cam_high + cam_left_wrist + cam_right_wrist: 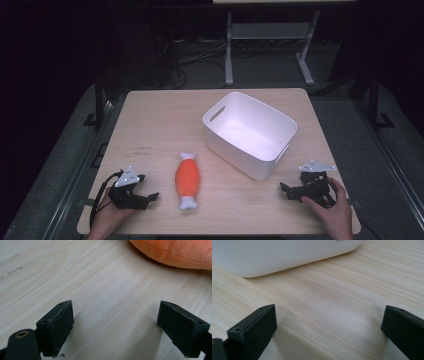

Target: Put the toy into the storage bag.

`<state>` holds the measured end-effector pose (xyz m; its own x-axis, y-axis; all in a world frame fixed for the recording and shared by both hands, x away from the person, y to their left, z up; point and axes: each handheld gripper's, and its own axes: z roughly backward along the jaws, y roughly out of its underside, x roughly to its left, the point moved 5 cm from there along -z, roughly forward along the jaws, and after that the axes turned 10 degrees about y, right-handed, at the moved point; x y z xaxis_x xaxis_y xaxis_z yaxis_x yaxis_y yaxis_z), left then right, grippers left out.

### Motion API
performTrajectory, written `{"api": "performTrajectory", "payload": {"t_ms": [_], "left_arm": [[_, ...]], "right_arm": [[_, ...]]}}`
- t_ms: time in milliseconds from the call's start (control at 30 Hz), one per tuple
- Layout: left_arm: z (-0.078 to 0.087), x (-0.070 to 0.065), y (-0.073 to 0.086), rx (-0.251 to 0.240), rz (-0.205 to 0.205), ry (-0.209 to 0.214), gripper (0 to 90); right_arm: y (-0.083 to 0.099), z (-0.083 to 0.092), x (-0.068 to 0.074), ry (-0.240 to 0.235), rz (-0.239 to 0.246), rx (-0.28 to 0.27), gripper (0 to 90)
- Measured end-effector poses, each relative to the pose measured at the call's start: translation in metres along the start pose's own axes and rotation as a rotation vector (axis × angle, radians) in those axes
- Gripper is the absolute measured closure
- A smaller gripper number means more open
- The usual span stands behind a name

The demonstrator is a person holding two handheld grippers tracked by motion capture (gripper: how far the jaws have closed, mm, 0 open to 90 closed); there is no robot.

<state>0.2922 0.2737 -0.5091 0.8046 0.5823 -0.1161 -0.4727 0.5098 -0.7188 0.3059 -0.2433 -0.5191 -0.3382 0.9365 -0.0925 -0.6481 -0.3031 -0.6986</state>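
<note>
Orange plush toy (187, 180), shaped like a drumstick with white bone ends, lies flat on the pale wood table (160, 120), near the front edge and a little left of centre, long axis running roughly front to back. White plastic bin (249, 134) with cut-out handles sits just right of it and farther back, turned at an angle to the table edges, open top up, nothing visible inside. Toy and bin are apart, bare wood between them. Left gripper (150, 197) rests low at the table's front left, held in the person's left hand (107, 217), jaws pointing toward the toy and just short of it. In the left gripper view the jaws stand wide apart over bare wood, holding nothing, with the toy's orange fabric (175, 252) ahead at upper right. Right gripper (286, 190) sits at the front right, gripped by the right hand (332, 210), jaws aimed left, near the bin's front corner. In the right gripper view its jaws are spread wide and empty, the bin's white wall (282, 255) across the top.
</note>
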Motion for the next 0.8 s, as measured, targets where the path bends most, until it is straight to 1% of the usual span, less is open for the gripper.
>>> {"api": "performTrajectory", "payload": {"t_ms": [300, 367, 433, 500, 533, 567, 600, 667, 700, 767, 800], "left_arm": [[0.000, 0.000, 0.000, -0.002, 0.003, -0.001, 13.1], [0.001, 0.000, -0.001, -0.006, 0.020, -0.003, 14.2], [0.002, -0.001, -0.002, 0.003, 0.036, 0.012, 15.4], [0.005, -0.003, -0.004, 0.013, 0.034, 0.027, 23.2], [0.006, -0.005, -0.006, 0.021, 0.036, 0.031, 23.5], [0.006, -0.006, -0.007, 0.022, 0.039, 0.038, 25.9], [0.008, -0.009, -0.009, 0.026, 0.039, 0.055, 30.3], [0.010, -0.011, -0.011, 0.028, 0.038, 0.074, 36.5], [0.010, -0.014, -0.014, 0.030, 0.044, 0.086, 40.1], [0.012, -0.017, -0.017, 0.040, 0.034, 0.104, 48.4], [0.013, -0.019, -0.019, 0.039, 0.040, 0.113, 52.7]], "right_arm": [[0.000, 0.000, 0.000, 0.000, 0.000, 0.000, 0.0], [0.000, 0.000, 0.000, 0.000, 0.001, 0.001, 0.0], [0.000, 0.000, 0.000, 0.000, 0.001, 0.001, 0.0], [0.000, 0.000, 0.000, 0.000, 0.001, 0.001, 0.0], [0.000, 0.000, 0.000, 0.000, 0.000, 0.001, 0.0], [0.000, 0.000, 0.000, 0.000, 0.000, 0.001, 0.0], [0.000, 0.000, 0.000, 0.000, 0.000, 0.001, 0.0], [0.000, 0.000, 0.000, 0.000, 0.001, 0.001, 0.0], [0.000, 0.000, 0.000, 0.000, 0.001, 0.001, 0.0], [0.000, 0.000, 0.000, 0.000, 0.001, 0.001, 0.0], [0.000, 0.000, 0.000, 0.000, 0.000, 0.001, 0.0]]}}
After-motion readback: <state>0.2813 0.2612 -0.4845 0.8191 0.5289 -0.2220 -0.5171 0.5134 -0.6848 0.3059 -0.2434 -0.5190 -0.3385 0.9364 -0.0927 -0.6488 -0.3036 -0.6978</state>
